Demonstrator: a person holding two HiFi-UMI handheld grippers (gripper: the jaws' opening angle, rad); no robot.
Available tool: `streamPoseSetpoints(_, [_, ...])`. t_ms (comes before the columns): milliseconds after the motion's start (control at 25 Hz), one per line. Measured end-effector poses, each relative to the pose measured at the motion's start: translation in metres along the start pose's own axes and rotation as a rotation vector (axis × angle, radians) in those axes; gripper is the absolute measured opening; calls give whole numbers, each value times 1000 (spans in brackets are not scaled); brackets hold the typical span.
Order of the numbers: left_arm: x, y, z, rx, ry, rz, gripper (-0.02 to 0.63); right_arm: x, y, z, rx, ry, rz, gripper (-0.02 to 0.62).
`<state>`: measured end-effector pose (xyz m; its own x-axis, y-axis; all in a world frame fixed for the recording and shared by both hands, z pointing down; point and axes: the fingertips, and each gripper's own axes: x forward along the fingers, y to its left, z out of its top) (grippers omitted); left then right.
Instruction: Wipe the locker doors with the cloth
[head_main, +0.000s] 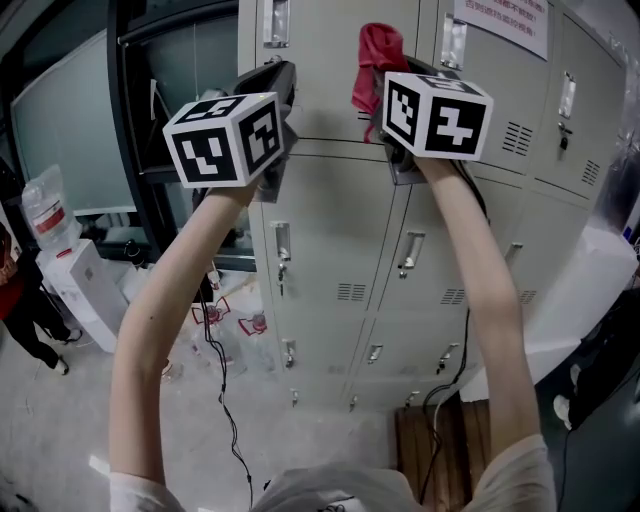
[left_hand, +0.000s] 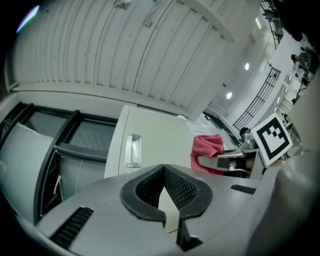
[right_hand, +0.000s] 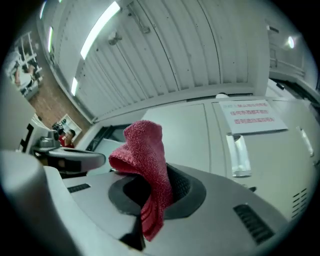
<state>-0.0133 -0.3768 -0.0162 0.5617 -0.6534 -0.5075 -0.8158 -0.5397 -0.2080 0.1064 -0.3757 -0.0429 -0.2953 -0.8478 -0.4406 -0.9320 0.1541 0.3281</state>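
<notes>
1. The red cloth (head_main: 378, 55) is up at the top row of the grey lockers (head_main: 330, 250). It is close to an upper door, but I can't tell whether it touches.
2. The right claw (right_hand: 150, 195) is pinching the cloth. One end stands up above the jaws and a fold hangs down between them.
3. The left claw (left_hand: 167, 200) is just left of it, raised to the same row. It is pressed together with nothing in it.
4. A door handle (left_hand: 133, 150) sits beyond the left claw. A paper notice (head_main: 502, 18) is on a door to the right.
5. Far left on the floor stands a water dispenser (head_main: 70, 280).
</notes>
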Motion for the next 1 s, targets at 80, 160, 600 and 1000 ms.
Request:
streamPoseSetpoints(80, [-8,8,5,30,-1,20,15,4,31,10,38,-34,79,32])
streamPoseSetpoints(160, [-18,19,9,48,-1,45,15,13,58,16,62,-52,133,32])
streamPoseSetpoints(600, [-88,99,-10,60,84,228,15,73,169,-21,105,1,238,32])
streamPoseSetpoints(1000, [-123,134,-29,90,139,316,15,106,180,-52,-63,60,108,32])
